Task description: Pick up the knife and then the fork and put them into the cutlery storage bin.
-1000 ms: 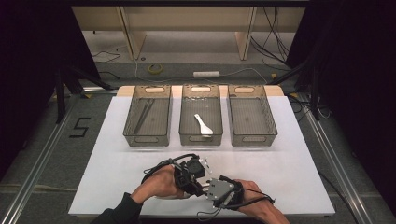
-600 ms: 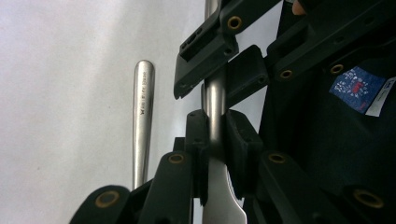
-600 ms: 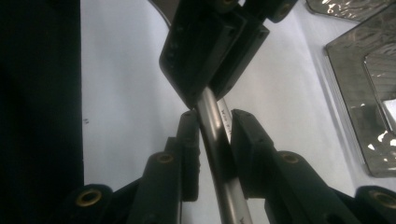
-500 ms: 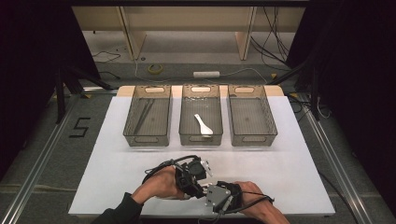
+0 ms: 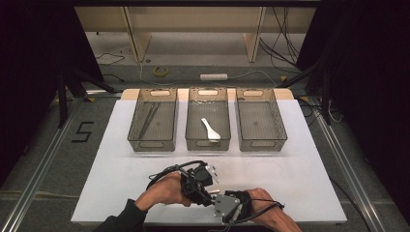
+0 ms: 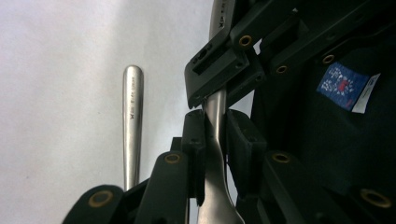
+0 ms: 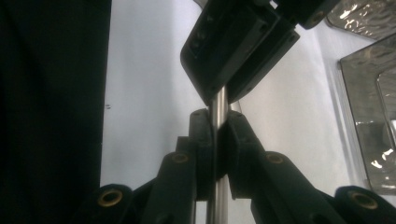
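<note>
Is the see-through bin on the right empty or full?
Empty. The clear plastic right bin shows only its bare bottom in the high view, while the middle clear bin holds a white spoon.

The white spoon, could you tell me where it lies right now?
In the high view, the white spoon lies inside the middle bin of three, beyond both grippers.

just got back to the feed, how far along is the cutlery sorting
Early to midway, it seems. Done: a white spoon lies in the middle bin, and thin utensils lie in the left bin. In hand: both the left gripper and right gripper clamp one steel handle. Left: a second steel handle lies on the table, and the right bin looks empty.
</note>
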Action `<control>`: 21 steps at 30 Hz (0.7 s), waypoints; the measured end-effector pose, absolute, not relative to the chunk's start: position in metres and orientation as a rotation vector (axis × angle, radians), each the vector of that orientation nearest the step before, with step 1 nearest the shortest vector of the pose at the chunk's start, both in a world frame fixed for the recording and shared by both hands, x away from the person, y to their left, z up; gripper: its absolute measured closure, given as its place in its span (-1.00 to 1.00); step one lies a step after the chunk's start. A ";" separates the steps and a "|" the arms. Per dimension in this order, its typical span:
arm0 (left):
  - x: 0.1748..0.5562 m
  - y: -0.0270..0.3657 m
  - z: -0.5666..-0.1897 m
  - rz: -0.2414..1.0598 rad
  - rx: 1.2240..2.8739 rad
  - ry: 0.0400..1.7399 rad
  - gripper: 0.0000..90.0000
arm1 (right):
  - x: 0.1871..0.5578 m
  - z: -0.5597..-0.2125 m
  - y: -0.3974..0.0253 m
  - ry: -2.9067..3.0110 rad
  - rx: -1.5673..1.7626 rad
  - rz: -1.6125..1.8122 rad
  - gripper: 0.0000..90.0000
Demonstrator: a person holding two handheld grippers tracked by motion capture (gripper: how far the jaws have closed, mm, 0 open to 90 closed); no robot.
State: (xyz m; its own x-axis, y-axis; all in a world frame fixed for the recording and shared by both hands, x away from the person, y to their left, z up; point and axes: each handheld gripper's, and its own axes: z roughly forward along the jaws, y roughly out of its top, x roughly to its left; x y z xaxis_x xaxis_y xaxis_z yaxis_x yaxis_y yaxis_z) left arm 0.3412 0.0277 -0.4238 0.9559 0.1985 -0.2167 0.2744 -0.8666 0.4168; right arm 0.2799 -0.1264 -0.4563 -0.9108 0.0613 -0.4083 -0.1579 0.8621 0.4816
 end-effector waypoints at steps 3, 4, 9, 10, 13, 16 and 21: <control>0.344 0.033 -0.418 -0.189 2.617 0.373 0.45 | 0.280 -0.459 -0.128 2.610 -0.028 0.730 0.85; 0.344 0.036 -0.417 -0.170 2.596 0.382 0.39 | 0.281 -0.458 -0.130 2.617 -0.053 0.707 0.85; 0.347 0.048 -0.410 -0.083 2.526 0.450 0.00 | 0.285 -0.460 -0.136 2.615 -0.025 0.683 0.86; 0.348 0.051 -0.408 -0.067 2.507 0.463 -0.09 | 0.285 -0.460 -0.137 2.611 -0.001 0.685 0.86; 0.349 0.057 -0.402 -0.031 2.430 0.513 -0.25 | 0.289 -0.460 -0.142 2.597 0.024 0.684 0.86; 0.350 0.063 -0.397 0.007 2.399 0.532 -0.37 | 0.293 -0.459 -0.148 2.589 0.049 0.674 0.86; 0.352 0.074 -0.390 0.058 2.315 0.576 -0.49 | 0.301 -0.460 -0.159 2.575 0.119 0.631 0.86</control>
